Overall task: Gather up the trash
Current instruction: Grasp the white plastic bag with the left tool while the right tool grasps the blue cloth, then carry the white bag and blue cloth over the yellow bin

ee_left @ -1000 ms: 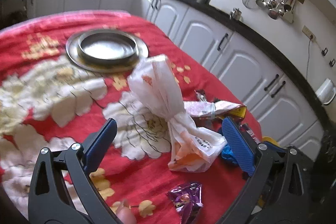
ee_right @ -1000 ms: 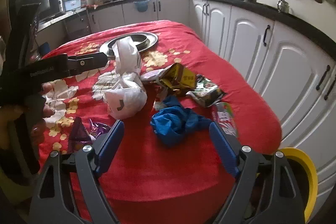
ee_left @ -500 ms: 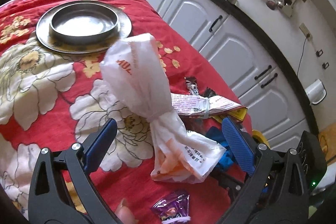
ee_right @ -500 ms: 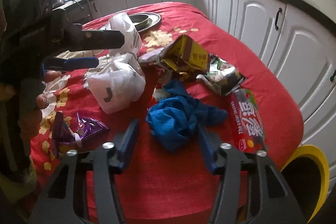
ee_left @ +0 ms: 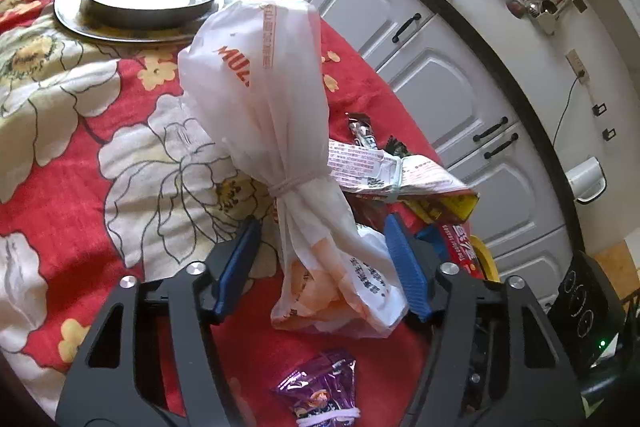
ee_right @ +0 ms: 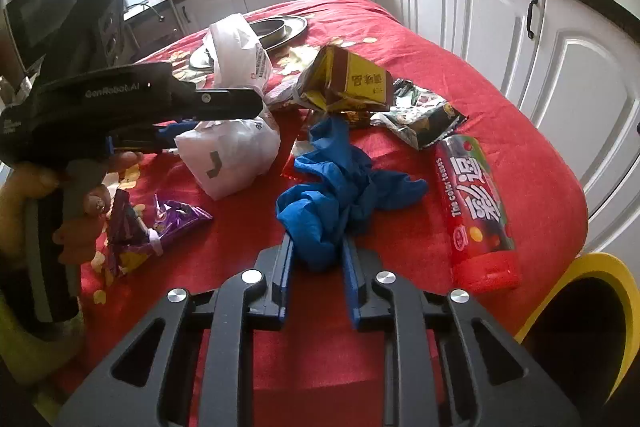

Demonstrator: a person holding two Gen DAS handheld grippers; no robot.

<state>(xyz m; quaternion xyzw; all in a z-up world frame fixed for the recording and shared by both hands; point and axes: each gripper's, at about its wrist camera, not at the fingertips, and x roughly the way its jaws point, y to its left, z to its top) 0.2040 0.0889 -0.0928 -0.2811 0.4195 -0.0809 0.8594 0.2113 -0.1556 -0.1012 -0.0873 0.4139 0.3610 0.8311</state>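
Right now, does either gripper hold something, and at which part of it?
Both are closing. The right gripper pinches the near end of the blue glove. The left gripper straddles the white bag below its tie, not clearly gripped.

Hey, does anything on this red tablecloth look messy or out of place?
Yes. Trash is strewn across the tablecloth: a tied white plastic bag, a crumpled blue glove, a torn purple wrapper, a crushed yellow-brown carton and a red candy tube lying on its side near the edge.
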